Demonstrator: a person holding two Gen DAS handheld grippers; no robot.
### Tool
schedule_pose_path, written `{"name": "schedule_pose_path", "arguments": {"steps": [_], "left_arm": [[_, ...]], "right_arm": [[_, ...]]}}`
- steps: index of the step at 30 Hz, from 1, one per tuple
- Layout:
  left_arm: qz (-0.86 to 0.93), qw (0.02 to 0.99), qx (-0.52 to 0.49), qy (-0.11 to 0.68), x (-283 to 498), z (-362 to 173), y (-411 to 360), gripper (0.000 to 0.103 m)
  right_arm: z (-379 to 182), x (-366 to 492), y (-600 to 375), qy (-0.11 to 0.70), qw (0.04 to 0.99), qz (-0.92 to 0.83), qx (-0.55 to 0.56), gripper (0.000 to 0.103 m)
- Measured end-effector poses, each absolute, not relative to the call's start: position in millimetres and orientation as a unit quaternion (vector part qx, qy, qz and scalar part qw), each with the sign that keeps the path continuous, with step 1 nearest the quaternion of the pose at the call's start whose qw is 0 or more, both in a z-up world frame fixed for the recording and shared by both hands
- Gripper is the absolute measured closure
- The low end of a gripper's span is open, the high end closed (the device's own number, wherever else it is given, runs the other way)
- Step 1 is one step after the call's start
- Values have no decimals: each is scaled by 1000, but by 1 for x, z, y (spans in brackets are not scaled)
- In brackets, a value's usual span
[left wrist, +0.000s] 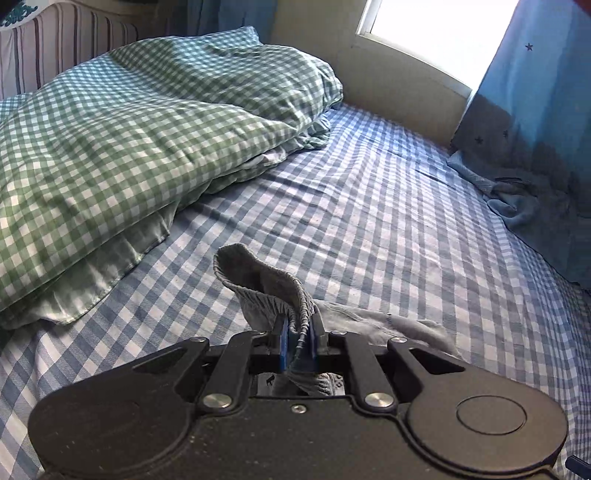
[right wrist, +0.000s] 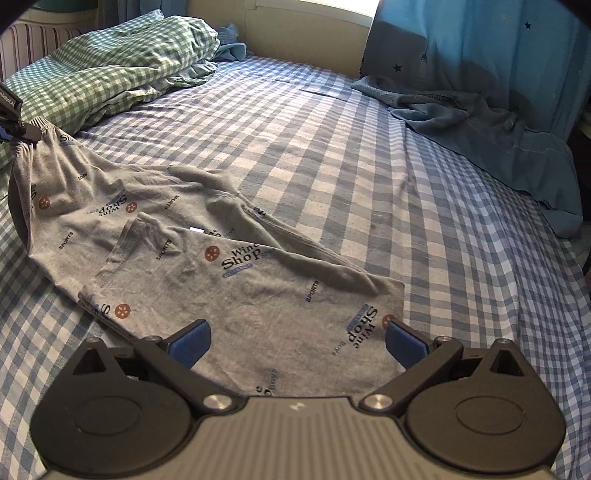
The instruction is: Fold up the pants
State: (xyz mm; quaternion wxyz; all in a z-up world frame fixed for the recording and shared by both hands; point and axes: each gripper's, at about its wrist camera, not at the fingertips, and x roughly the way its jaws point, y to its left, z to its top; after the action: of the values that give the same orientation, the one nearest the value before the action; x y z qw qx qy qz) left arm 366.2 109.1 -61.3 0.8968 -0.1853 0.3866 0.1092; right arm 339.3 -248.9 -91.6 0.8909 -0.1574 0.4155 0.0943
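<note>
Grey printed pants [right wrist: 236, 266] lie on the blue checked bed sheet [right wrist: 351, 155], one leg folded over the other. My left gripper [left wrist: 297, 332] is shut on the pants' elastic waistband [left wrist: 266, 284] and lifts that end; it also shows at the left edge of the right wrist view [right wrist: 22, 129]. My right gripper [right wrist: 295, 338] is open, its blue pads [right wrist: 192, 341] hovering just above the leg end of the pants, holding nothing.
A green checked duvet [left wrist: 140, 129] is heaped at the far left of the bed. A blue curtain [right wrist: 480, 55] hangs at the right, with blue cloth [right wrist: 498, 136] piled on the bed below it. A bright window [left wrist: 436, 33] is behind.
</note>
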Motion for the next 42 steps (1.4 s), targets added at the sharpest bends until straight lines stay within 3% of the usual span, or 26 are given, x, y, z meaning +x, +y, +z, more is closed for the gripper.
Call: {"name": "schedule_pose_path", "arguments": {"steps": [15,24,34,42], "left_arm": [[-19,926,-66,370,361,-26,-64,92],[-112,908,18,404,347,-75,-193,92],[-86,896,142,412,331,-124,-254,91],[-95,887,182,414,328,-135,-263,91]], "right_arm": [[-77,352,-373,416,900,69,-107,0],[-82,375,-449,432,895,65,-91,0],[-86,433,-448,453,878,126,-85,1],[-77,476,-411,475,844,247,28,4]]}}
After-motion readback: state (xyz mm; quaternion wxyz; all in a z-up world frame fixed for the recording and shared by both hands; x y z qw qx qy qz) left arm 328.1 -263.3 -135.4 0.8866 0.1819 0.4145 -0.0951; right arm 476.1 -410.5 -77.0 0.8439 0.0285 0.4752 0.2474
